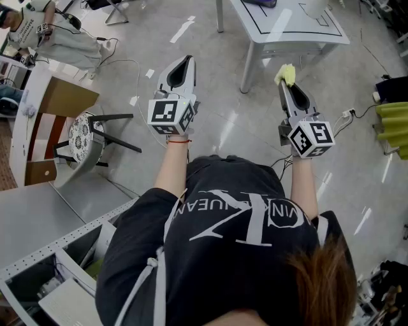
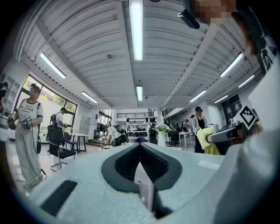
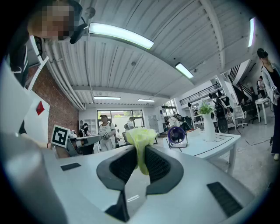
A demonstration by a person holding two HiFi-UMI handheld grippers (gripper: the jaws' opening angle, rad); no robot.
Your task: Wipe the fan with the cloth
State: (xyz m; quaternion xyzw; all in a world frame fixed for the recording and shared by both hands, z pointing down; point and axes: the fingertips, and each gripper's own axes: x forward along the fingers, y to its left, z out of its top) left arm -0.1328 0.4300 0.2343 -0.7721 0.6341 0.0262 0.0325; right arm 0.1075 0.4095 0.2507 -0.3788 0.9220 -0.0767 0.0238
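Observation:
A small purple fan point(image 3: 176, 135) stands on the white table point(image 3: 218, 144) ahead and to the right in the right gripper view; in the head view only its dark top point(image 1: 261, 2) shows at the table's far edge. My right gripper point(image 1: 285, 81) is shut on a yellow-green cloth point(image 1: 286, 74), which bunches out of the tips, also seen as cloth point(image 3: 141, 136) between the pads. It hangs level over the floor, short of the table point(image 1: 299, 35). My left gripper point(image 1: 182, 66) is level, shut and empty, its tips point(image 2: 140, 148) together.
A white vase with a plant point(image 3: 208, 127) stands on the table by the fan. A round white patterned thing on black legs point(image 1: 83, 135) stands left, beside a wooden panel point(image 1: 64, 99). Metal shelving point(image 1: 57, 255) lies behind me. Cables cross the floor point(image 1: 127, 63). People stand in the background.

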